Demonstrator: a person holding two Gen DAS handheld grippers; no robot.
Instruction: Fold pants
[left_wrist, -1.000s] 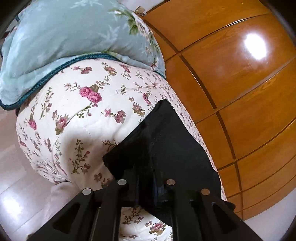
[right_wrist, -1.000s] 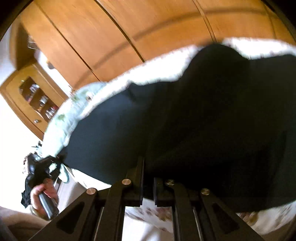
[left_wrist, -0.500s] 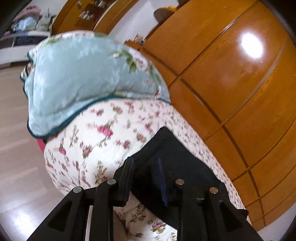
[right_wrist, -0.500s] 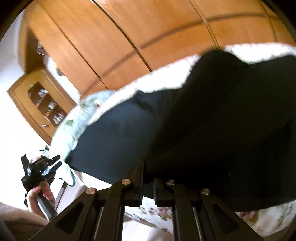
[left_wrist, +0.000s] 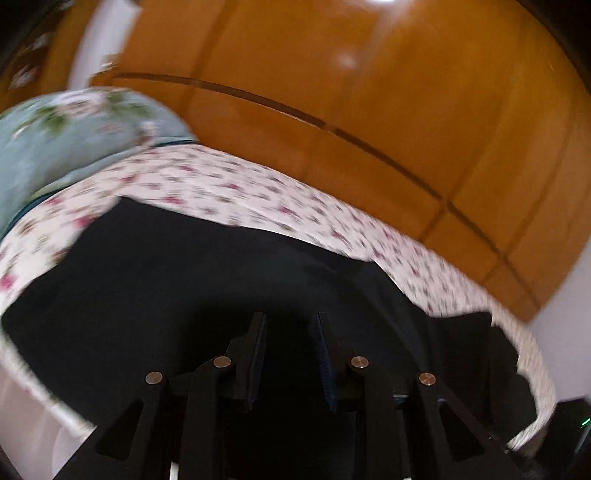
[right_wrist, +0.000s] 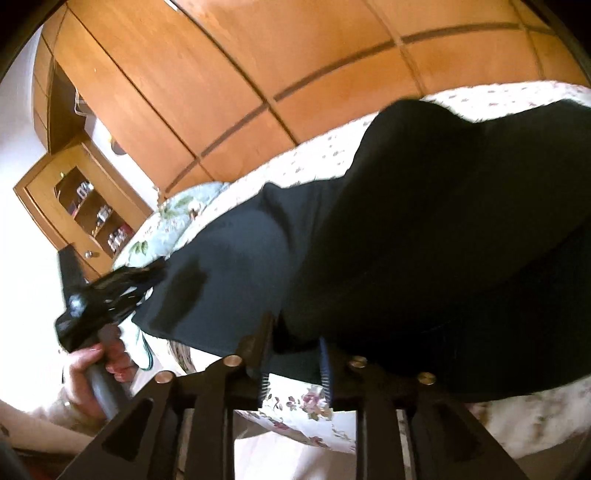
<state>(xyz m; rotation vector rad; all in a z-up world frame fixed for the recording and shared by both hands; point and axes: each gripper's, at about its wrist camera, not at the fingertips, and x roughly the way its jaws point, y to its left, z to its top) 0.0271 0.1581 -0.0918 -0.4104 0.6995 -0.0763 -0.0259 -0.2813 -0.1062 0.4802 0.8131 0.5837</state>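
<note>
Your left tongs (left_wrist: 291, 325) stand spread above the one pair of black pants (left_wrist: 166, 277), nothing between the pads, with the cloth lying flat under and ahead of them on the floral bed (left_wrist: 258, 192). Your right tongs (right_wrist: 295, 336) have just been opening; the pants' near edge still sits between the parted pads. One blue pillow (left_wrist: 74, 144) lies beyond. Two tongs in all.

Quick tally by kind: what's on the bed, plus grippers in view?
Black pants: 1
Pale blue floral pillow: 1
Floral bedspread: 1
Grippers: 2, the left gripper and the right gripper
Total: 5
</note>
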